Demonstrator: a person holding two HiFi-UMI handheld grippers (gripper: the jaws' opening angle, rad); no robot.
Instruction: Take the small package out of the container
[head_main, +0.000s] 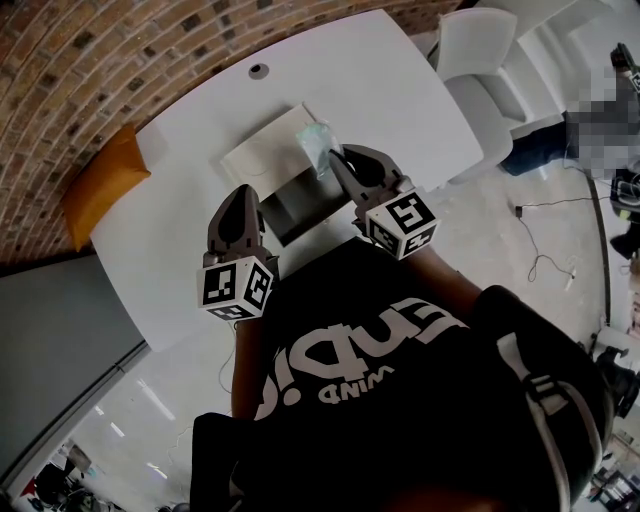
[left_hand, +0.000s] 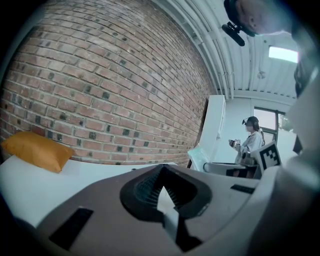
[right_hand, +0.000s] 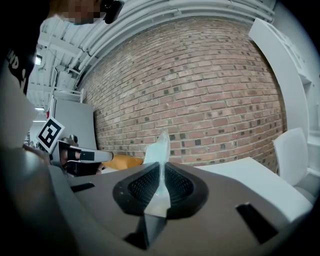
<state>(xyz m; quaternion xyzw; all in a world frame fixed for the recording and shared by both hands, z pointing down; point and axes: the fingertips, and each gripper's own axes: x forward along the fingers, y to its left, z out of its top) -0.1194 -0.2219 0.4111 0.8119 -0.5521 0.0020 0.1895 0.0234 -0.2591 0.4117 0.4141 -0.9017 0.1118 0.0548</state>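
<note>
A small pale-green package (head_main: 318, 148) hangs over the container (head_main: 262, 152), a shallow box with a white flap and a dark inside on the white table (head_main: 400, 90). My right gripper (head_main: 336, 162) is shut on the package's lower edge. In the right gripper view the package (right_hand: 158, 147) stands up between the pads of the right gripper (right_hand: 161, 169). My left gripper (head_main: 243, 192) sits at the container's near left corner, tips together. In its own view the left gripper (left_hand: 161, 171) has nothing between its pads, and the package (left_hand: 198, 157) shows to the right.
An orange cushion (head_main: 100, 185) lies at the table's left end against the brick wall. White chairs (head_main: 475, 45) stand at the right end. A person (left_hand: 250, 142) stands far off in the room. Cables lie on the floor at the right.
</note>
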